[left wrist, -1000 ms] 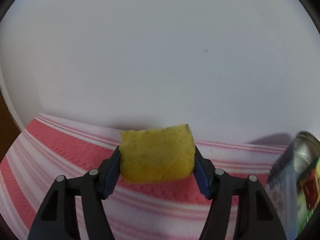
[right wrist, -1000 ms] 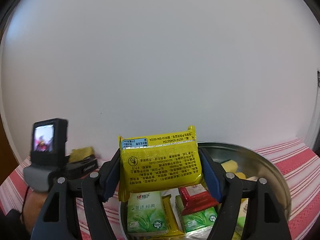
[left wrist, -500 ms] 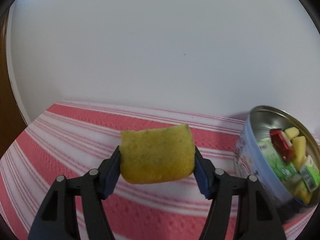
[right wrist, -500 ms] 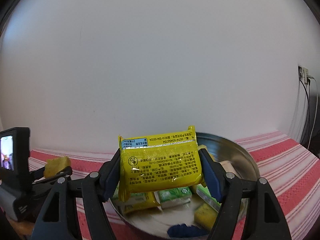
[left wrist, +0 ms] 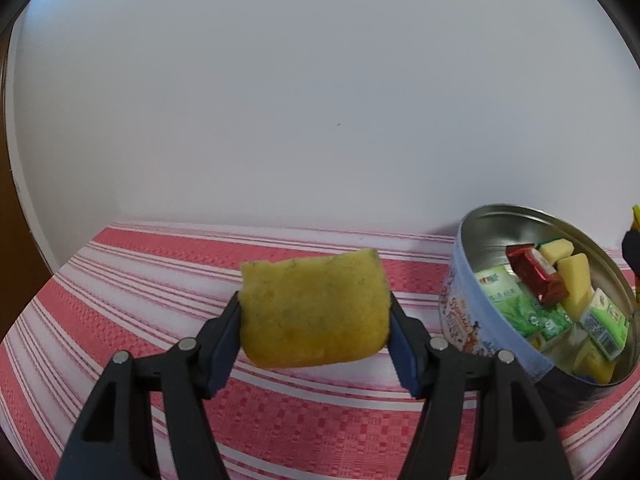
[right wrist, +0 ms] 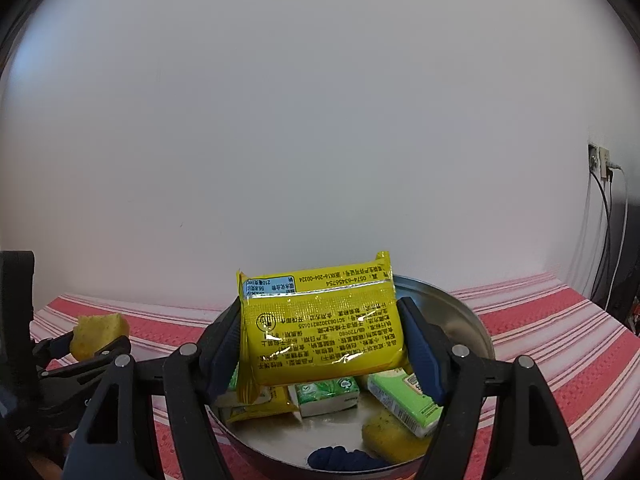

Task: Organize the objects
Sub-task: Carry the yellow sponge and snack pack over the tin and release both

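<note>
Left gripper [left wrist: 315, 318] is clenched on a yellow sponge piece [left wrist: 315, 307], held in the air above a desk covered by a red and white striped cloth [left wrist: 168, 268]. To its right on the cloth stands an open round metal tin [left wrist: 460, 312], holding green packets [left wrist: 516, 304], a red packet [left wrist: 534, 270] and pale yellow blocks [left wrist: 576, 284]. Right gripper [right wrist: 322, 340] grasps a yellow printed snack packet [right wrist: 320, 332] by its two sides, held upright just above the tin [right wrist: 476, 328]. Inside the tin, below the packet, lie green packets [right wrist: 328, 394], another yellow sponge piece [right wrist: 394, 436] and a dark blue object [right wrist: 340, 458]. A plain white wall [right wrist: 320, 120] stands behind the desk.
</note>
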